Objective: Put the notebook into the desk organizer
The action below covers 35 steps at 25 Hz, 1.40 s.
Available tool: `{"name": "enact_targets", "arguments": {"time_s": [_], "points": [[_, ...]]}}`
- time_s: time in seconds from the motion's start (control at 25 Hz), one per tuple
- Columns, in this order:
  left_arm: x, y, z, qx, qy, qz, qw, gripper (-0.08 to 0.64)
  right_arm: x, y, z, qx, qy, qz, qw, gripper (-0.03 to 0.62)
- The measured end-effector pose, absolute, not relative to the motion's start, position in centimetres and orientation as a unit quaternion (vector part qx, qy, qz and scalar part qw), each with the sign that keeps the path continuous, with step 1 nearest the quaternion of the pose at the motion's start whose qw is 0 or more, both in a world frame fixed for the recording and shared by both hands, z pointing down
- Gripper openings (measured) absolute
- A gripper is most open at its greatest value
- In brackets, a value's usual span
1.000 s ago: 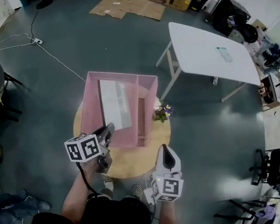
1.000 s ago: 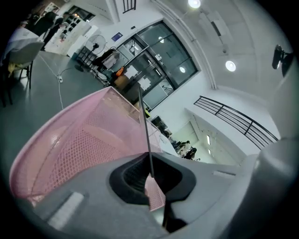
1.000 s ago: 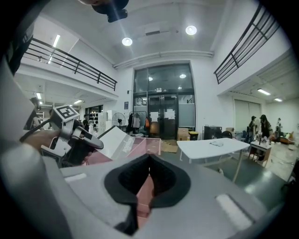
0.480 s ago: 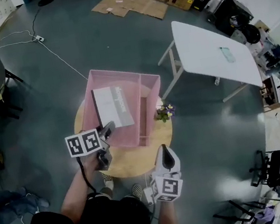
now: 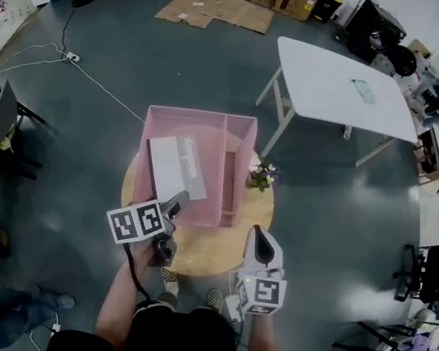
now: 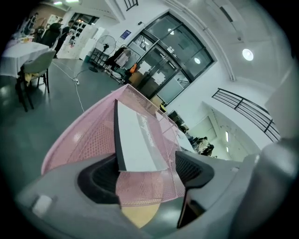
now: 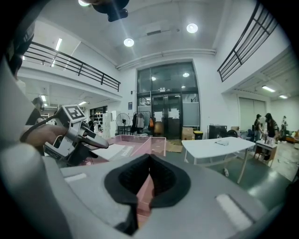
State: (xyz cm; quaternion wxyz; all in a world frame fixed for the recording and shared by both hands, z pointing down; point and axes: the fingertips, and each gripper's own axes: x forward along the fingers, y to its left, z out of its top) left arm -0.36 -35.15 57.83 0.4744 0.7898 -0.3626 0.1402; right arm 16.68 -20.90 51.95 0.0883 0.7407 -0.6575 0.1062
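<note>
Left hand-held gripper was opening, clear of the notebook; it pointed away along the left wall of the desk organizer, with room rightward.

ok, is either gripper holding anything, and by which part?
Nothing is held. The left gripper is opening its jaws, pads off the notebook, which rests in the pink organizer. The right gripper is shut and empty.

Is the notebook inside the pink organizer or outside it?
Inside. The notebook lies within the organizer, between its mesh walls, in the wider compartment.
</note>
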Motion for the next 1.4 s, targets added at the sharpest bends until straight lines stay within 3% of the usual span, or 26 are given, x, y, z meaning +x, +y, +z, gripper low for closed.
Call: {"name": "enact_targets", "arguments": {"time_s": [0.76,1.0,1.4], "points": [[-2.3,-29.8,56.1,0.783,-0.418,0.129,0.442,0.367,17.3,-18.5,50.5,0.705,-0.701,0.079,0.075,0.005],[-3.4,-26.8,52.5,0.815,-0.459,0.128,0.329,0.364,17.1,-17.1,49.5,0.688,-0.720,0.062,0.069,0.005],[-4.3,-18.5,46.2,0.846,-0.508,0.101,0.131,0.224,15.6,-13.1,46.9,0.653,-0.754,0.036,0.060,0.005]]}}
